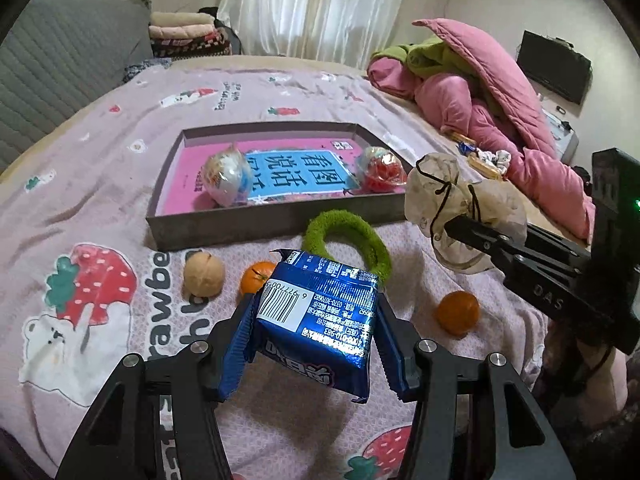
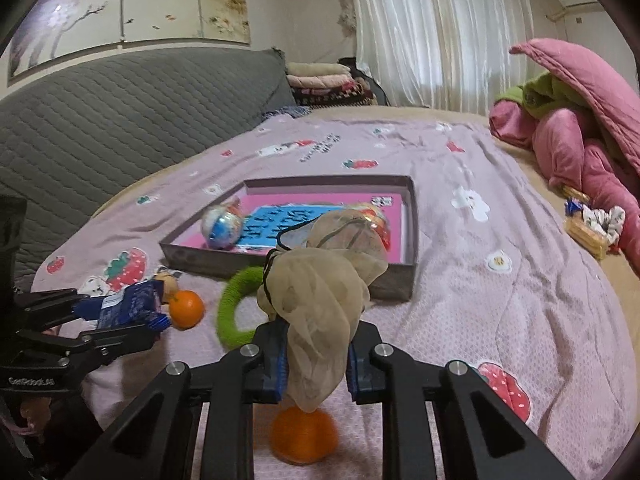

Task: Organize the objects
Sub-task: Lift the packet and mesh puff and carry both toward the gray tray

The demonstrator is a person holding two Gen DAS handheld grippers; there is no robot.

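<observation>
My left gripper [image 1: 316,320] is shut on a blue snack packet [image 1: 320,316] and holds it above the bedspread, short of the grey box [image 1: 256,220]. My right gripper [image 2: 316,360] is shut on a beige mesh drawstring bag [image 2: 320,280], lifted near the box's front right corner; the bag also shows in the left wrist view [image 1: 460,208]. The box holds a pink book [image 1: 288,172] and two clear toy balls [image 1: 228,176] [image 1: 380,168]. In front of the box lie a green fuzzy ring [image 1: 352,240], two oranges [image 1: 256,276] [image 1: 458,312] and a tan round fruit [image 1: 204,274].
A heap of pink and green quilts [image 1: 480,92] lies at the right of the bed, with small snacks [image 2: 592,228] beside it. A grey padded headboard [image 2: 120,120] runs along the left. Folded blankets [image 1: 188,32] are stacked at the far end.
</observation>
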